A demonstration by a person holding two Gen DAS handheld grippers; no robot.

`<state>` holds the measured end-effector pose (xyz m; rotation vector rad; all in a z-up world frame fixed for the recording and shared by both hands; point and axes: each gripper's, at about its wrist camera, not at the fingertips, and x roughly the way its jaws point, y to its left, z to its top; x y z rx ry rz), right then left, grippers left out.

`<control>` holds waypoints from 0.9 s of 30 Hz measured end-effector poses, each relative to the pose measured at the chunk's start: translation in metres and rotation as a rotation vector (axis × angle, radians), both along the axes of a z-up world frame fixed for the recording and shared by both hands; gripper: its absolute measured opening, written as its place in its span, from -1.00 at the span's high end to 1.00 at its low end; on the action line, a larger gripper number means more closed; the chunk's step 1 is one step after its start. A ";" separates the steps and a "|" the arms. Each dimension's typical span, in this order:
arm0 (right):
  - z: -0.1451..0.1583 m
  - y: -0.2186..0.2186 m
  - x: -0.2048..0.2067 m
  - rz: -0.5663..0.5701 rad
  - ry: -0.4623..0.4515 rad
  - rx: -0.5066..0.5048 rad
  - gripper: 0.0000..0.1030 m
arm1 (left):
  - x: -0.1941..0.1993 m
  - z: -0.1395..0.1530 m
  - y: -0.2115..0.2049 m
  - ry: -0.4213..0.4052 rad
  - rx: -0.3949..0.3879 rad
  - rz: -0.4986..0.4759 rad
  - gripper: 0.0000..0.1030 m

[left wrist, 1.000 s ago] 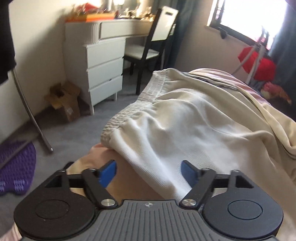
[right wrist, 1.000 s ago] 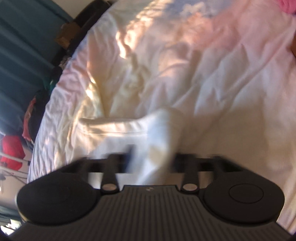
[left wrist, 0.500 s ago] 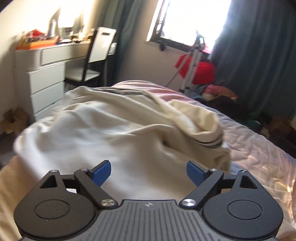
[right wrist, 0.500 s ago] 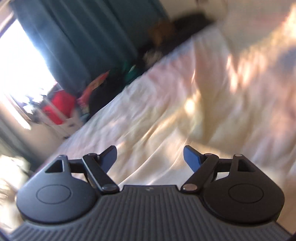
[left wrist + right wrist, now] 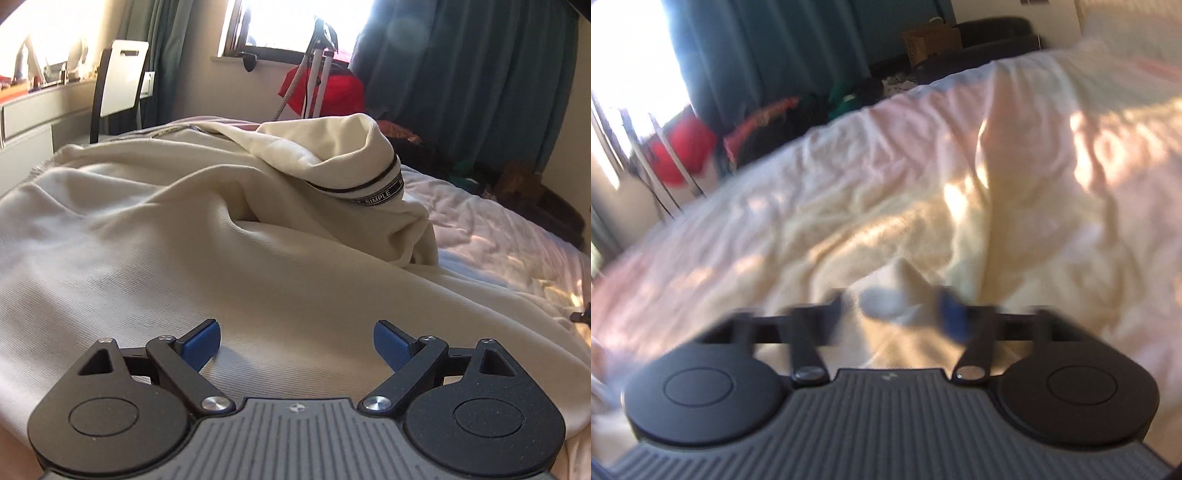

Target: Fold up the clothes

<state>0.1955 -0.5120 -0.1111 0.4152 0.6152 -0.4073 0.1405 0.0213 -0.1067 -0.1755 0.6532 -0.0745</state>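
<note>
A cream sweatshirt (image 5: 207,236) lies spread over the bed, its hood or collar with a black-striped band (image 5: 373,192) bunched up at the far right. My left gripper (image 5: 297,341) hovers low over the flat cloth, open, with nothing between its blue fingertips. In the blurred right wrist view, a raised fold of the cream garment (image 5: 897,295) stands between the narrowed fingers of my right gripper (image 5: 892,317), which looks shut on that fold. More of the garment (image 5: 1015,236) trails away across the pink sheet (image 5: 871,162).
Beyond the bed stand a white chair (image 5: 122,77) and a desk (image 5: 33,110) at the left. A red bag on a stand (image 5: 325,88) sits under the window, and dark curtains (image 5: 465,74) hang at the right. Clothes piles (image 5: 798,118) and a cardboard box (image 5: 931,40) line the floor.
My left gripper swung right along the garment from its ribbed hem toward the hood, staying open. My right gripper was open half a second ago and has now narrowed onto a cloth fold.
</note>
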 end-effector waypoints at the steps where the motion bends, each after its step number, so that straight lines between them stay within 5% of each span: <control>1: 0.003 0.006 0.000 0.001 -0.009 -0.043 0.78 | 0.000 0.000 0.000 -0.008 -0.004 -0.003 -0.78; 3: 0.016 0.013 -0.003 -0.048 -0.080 -0.137 0.79 | 0.000 0.001 0.000 -0.024 -0.001 -0.008 -0.78; 5: 0.025 0.005 -0.008 -0.123 -0.159 -0.100 0.79 | -0.002 0.003 -0.001 -0.037 0.010 -0.012 -0.78; 8: 0.015 -0.011 -0.004 -0.221 -0.130 -0.103 0.78 | -0.004 0.004 -0.002 -0.050 0.026 -0.012 -0.78; 13: 0.006 -0.041 -0.023 -0.268 -0.131 0.069 0.76 | -0.008 0.007 -0.004 -0.073 0.047 -0.008 -0.78; 16: 0.015 -0.050 -0.044 -0.280 -0.188 0.151 0.35 | -0.010 0.009 -0.004 -0.075 0.039 -0.011 -0.78; 18: 0.025 -0.043 -0.066 -0.319 -0.210 0.187 -0.30 | -0.011 0.009 -0.005 -0.076 0.036 -0.012 -0.78; 23: 0.044 -0.020 -0.125 -0.407 -0.221 0.327 -0.39 | -0.017 0.010 -0.007 -0.065 0.032 -0.019 -0.78; 27: 0.038 -0.009 -0.157 -0.414 -0.104 0.462 -0.38 | -0.022 0.011 -0.007 -0.056 0.020 -0.023 -0.78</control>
